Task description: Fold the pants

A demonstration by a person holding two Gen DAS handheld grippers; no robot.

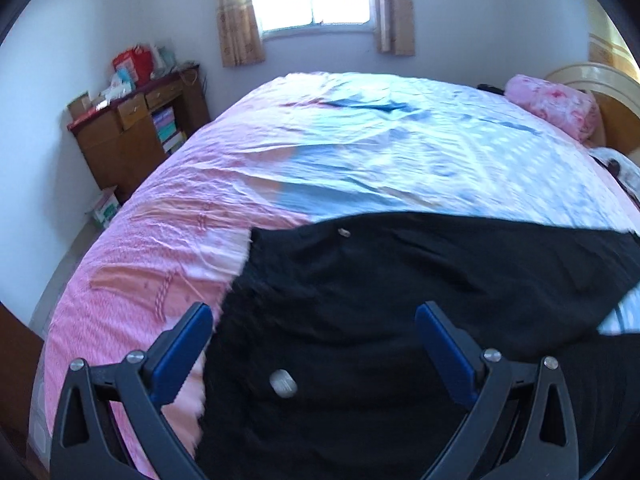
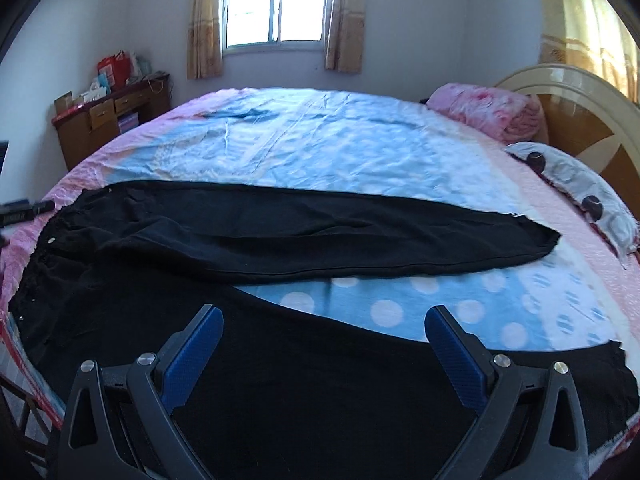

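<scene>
on bed [image 2: 360, 140], 1 black pants [image 2: 280, 232], 2 tools open, l [image 1: 314, 320] & r [image 2: 324, 322]

pants [image 2: 304, 236] near leg cut off, desk clutter [image 1: 132, 68] blurred

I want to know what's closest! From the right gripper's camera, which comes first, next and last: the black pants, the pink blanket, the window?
1. Black pants: right under the right gripper, whose jaws stand open, spread across the bed.
2. Pink blanket: far right, by the headboard.
3. Window: on the back wall, beyond the bed.
</scene>
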